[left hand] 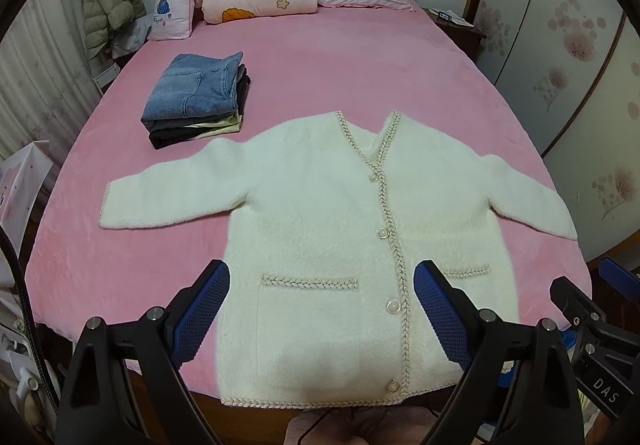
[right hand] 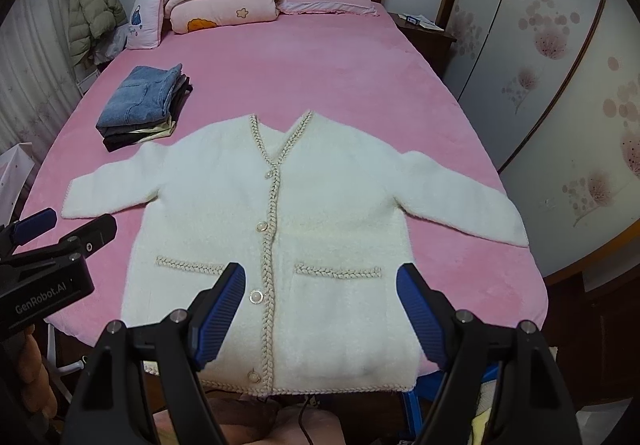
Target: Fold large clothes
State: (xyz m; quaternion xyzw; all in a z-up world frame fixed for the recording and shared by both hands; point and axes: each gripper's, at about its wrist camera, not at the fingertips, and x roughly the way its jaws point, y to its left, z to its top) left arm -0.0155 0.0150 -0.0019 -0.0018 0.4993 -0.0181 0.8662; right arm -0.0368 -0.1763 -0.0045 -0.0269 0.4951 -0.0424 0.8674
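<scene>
A fluffy cream-white V-neck cardigan with braided beige trim and pearl buttons (left hand: pixel 320 229) lies flat and face up at the near edge of the bed covered in a plush pink sheet (left hand: pixel 360 77), buttoned shut, both sleeves spread outward and its hem just reaching the bed's near edge. The left gripper (left hand: pixel 322 309) and right gripper (right hand: pixel 320 305) both hover above the lower front, jaws wide apart and holding nothing. By my reading the garment is spread and smoothed but no fold is made yet; the next move likely calls for pinching a sleeve cuff or side edge and carrying it across the body. The thick, fuzzy knit should compress softly and may spring back. A stack of folded clothes topped with blue denim (left hand: pixel 196 97) sits toward the bed's far left side, well apart from the cardigan.
</scene>
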